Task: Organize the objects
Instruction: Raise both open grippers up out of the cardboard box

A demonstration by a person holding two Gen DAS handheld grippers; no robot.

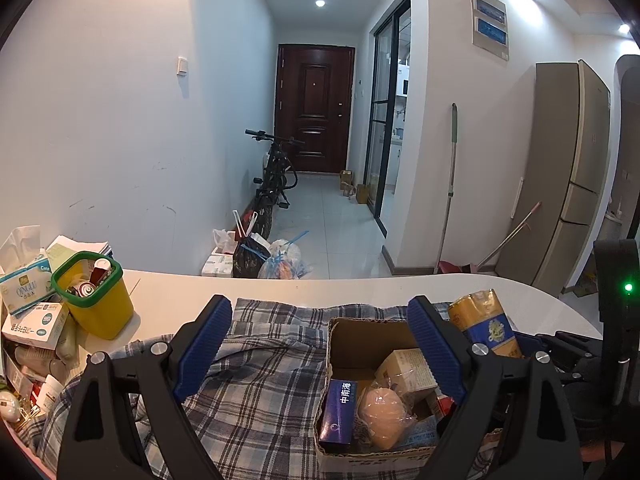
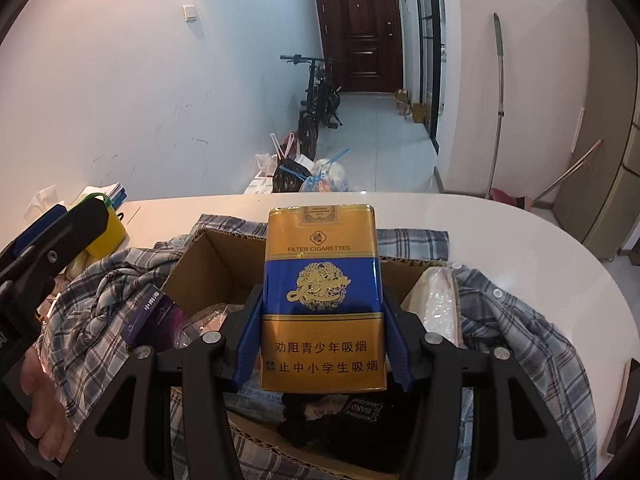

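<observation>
My right gripper [image 2: 322,300] is shut on a gold and blue cigarette pack [image 2: 322,280] and holds it upright above the open cardboard box [image 2: 208,264]. The pack also shows at the right of the left wrist view [image 1: 486,324]. My left gripper [image 1: 320,344] is open and empty, above the plaid shirt [image 1: 256,392] and the left side of the box [image 1: 360,336]. In the box lie a purple pack [image 1: 338,408], a pink object in a plastic bag [image 1: 382,412] and a beige carton [image 1: 404,368].
A yellow bin with a green rim [image 1: 94,296] holds small items at the table's left, beside tissue boxes [image 1: 24,284] and clutter. The white table's far edge [image 1: 320,286] curves ahead. Bags [image 1: 276,258] and a bicycle [image 1: 274,180] stand on the floor beyond.
</observation>
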